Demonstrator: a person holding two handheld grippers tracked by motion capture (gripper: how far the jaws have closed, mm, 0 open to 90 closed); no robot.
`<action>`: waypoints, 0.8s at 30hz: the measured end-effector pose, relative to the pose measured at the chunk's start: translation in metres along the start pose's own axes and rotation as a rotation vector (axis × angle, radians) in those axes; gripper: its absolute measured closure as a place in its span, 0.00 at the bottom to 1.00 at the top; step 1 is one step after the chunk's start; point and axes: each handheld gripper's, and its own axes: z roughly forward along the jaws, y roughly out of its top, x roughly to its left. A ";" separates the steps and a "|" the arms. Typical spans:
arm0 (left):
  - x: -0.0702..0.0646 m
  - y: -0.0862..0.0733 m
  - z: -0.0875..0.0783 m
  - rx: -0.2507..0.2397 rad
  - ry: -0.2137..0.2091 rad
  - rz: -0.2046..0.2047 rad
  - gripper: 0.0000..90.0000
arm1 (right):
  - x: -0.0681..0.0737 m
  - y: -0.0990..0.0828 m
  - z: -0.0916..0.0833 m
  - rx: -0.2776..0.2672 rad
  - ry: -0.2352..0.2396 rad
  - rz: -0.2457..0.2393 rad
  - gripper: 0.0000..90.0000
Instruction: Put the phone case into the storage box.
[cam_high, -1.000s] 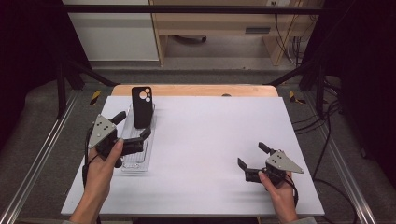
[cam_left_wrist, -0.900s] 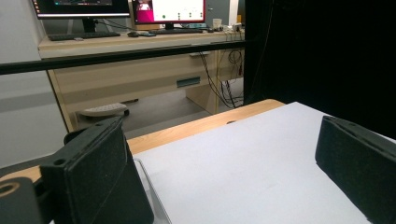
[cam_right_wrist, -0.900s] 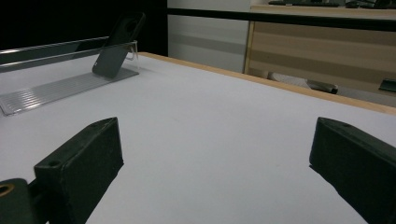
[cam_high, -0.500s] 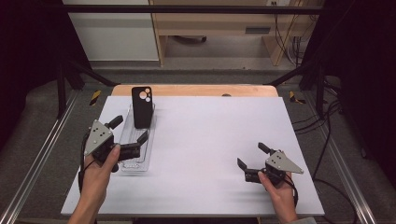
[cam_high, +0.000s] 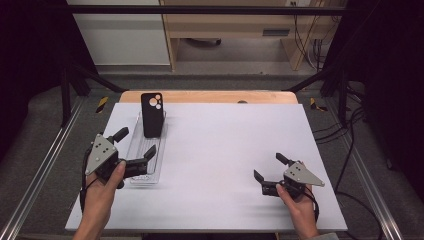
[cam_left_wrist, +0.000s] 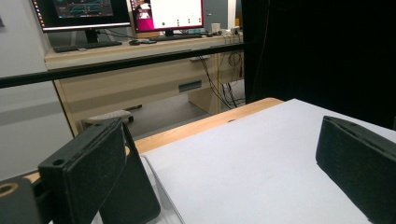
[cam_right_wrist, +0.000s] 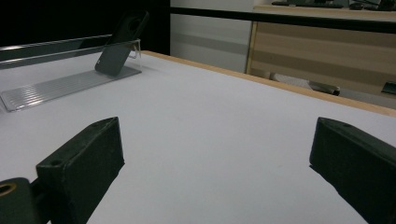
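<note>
A black phone case (cam_high: 151, 114) leans upright on the far end of a clear ribbed stand (cam_high: 143, 156) at the left of the white mat (cam_high: 225, 145). My left gripper (cam_high: 136, 142) hovers open over the near end of that stand, nothing between its jaws. In the left gripper view the case (cam_left_wrist: 133, 193) stands close behind the left jaw, with the gripper (cam_left_wrist: 219, 172) wide open. My right gripper (cam_high: 268, 166) rests open low over the mat at the near right. In the right gripper view the gripper (cam_right_wrist: 215, 163) is open, with the case (cam_right_wrist: 119, 44) and stand (cam_right_wrist: 60, 86) far off to the left.
A wooden table edge (cam_high: 210, 96) runs behind the mat. Metal rails (cam_high: 45, 165) flank the table on both sides. A black bar (cam_left_wrist: 116, 65) crosses in front of a desk with monitors (cam_left_wrist: 121, 11). Cables (cam_high: 350, 150) hang at the right.
My left gripper has drawn back a little toward the near left, away from the phone case, still open. The right gripper has stayed put.
</note>
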 end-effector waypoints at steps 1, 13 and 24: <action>0.000 -0.001 -0.001 0.000 0.000 -0.002 0.01 | 0.000 0.000 0.000 0.000 0.000 0.000 0.03; 0.009 -0.006 -0.015 -0.015 0.013 -0.012 0.01 | 0.001 0.000 0.000 0.001 0.000 -0.004 0.03; 0.012 -0.009 -0.020 -0.017 0.009 -0.017 0.01 | 0.001 0.000 0.000 -0.001 0.001 -0.006 0.04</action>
